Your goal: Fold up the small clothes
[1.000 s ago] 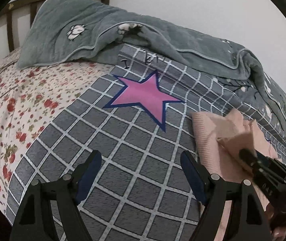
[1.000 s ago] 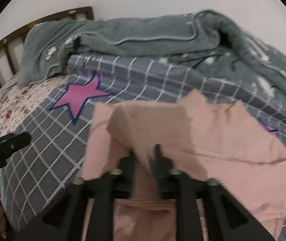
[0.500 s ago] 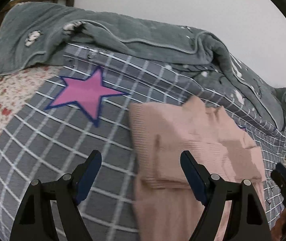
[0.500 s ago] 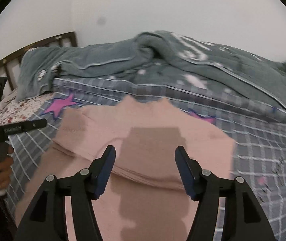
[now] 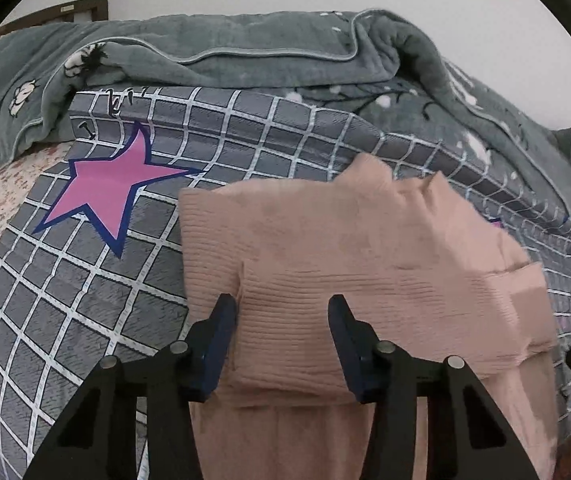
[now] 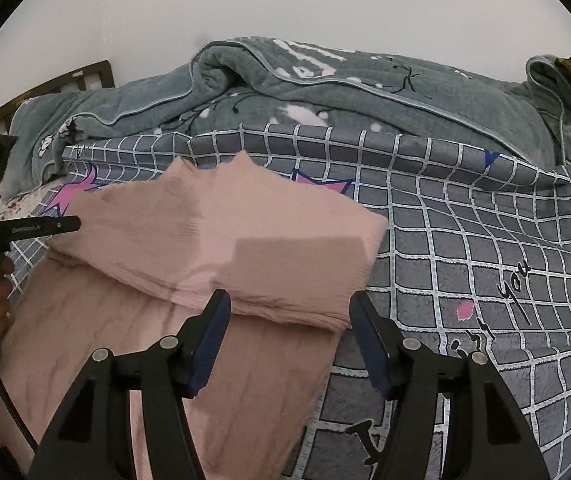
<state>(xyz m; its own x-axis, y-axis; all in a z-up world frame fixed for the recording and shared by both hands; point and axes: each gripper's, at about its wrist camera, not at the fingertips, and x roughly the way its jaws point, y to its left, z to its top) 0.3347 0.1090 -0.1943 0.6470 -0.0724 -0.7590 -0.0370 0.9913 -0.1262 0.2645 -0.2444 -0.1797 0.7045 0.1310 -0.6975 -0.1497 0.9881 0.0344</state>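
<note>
On grid blanket point(image 5: 133, 280), pink top point(image 5: 325, 240) now folded, left gripper point(image 5: 283, 340) closing, right gripper point(image 6: 289, 340) released, apart.

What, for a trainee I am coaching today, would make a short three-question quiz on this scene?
1. Choose: the star on the checked blanket is A green, B pink, C yellow.
2. True or false: the pink garment has one layer folded over another.
3. Fill in: bunched behind the checked blanket, by the wall, lies a grey-green ____.
Key: 1 B; 2 true; 3 quilt.
</note>
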